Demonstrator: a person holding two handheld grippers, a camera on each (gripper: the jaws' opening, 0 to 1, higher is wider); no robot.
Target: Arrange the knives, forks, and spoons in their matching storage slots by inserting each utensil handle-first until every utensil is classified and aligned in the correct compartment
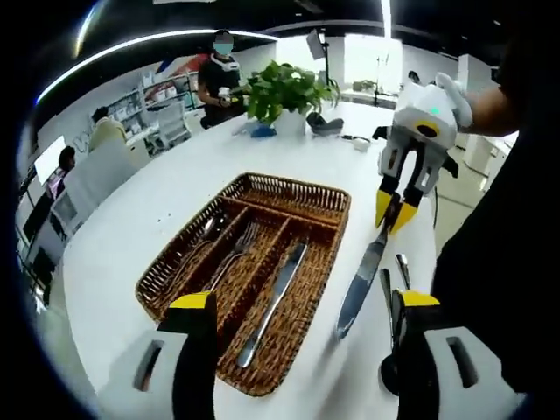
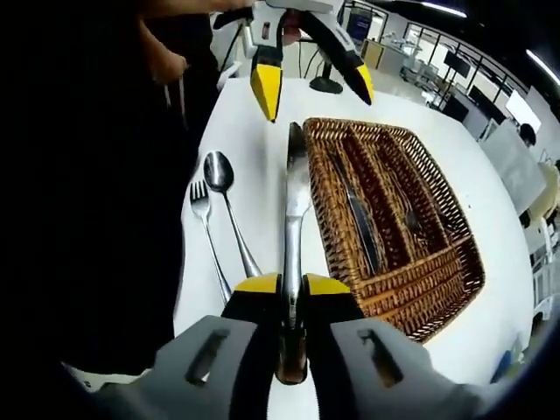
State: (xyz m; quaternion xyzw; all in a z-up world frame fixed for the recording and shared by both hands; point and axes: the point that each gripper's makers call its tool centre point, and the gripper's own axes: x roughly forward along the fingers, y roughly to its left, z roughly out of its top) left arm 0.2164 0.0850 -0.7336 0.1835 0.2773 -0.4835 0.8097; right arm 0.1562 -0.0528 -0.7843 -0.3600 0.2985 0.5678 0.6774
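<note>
White table [image 1: 131, 236] with the wicker tray [image 2: 455, 262] on it; one knife is already in a slot. Right gripper [image 2: 292, 286] is clamped on a second knife [image 2: 296, 197] by its handle, just beside the tray. Left gripper [image 1: 297, 302] hangs with jaws apart. Spoon [image 2: 223, 192] and fork [image 2: 203, 219] wait on the table. I reckon next is swinging the knife into the knife slot, handle-first.
</note>
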